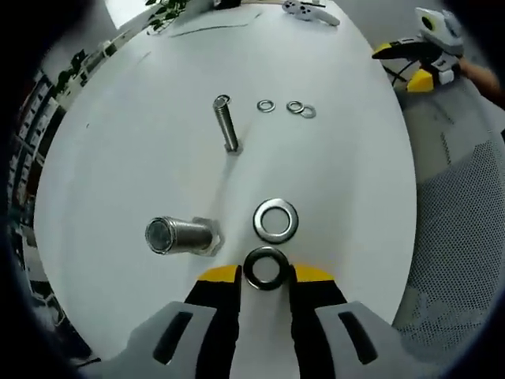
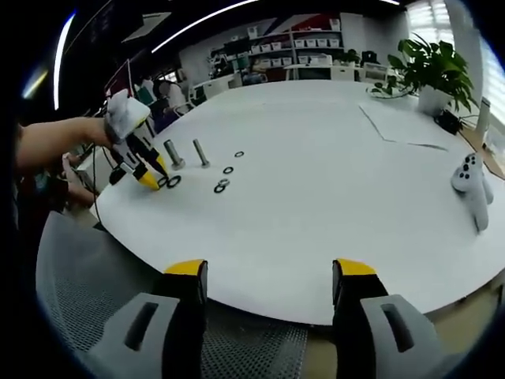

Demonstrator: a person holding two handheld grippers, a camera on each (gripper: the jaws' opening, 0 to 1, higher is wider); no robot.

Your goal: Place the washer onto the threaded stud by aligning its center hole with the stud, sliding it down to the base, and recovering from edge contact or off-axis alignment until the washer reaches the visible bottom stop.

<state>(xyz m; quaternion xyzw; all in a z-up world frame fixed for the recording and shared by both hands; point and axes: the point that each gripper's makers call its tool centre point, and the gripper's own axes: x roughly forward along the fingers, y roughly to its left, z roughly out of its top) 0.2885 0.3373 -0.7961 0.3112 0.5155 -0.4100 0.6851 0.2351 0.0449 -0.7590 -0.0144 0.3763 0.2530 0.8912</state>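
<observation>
Washer [image 1: 266, 268] sits pinched flat between the closed-in jaws of the left gripper [image 1: 266, 278] near the table [image 1: 347, 181] edge, beside the large stud [image 1: 180, 235], presumably for lifting onto it, while the right gripper [image 2: 268, 276] hangs open off the rim.

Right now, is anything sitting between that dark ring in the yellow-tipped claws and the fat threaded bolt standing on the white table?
Nothing visible. The dark metal washer sits between the left gripper tips; the thick threaded stud stands beside it, bare tabletop between.
</observation>
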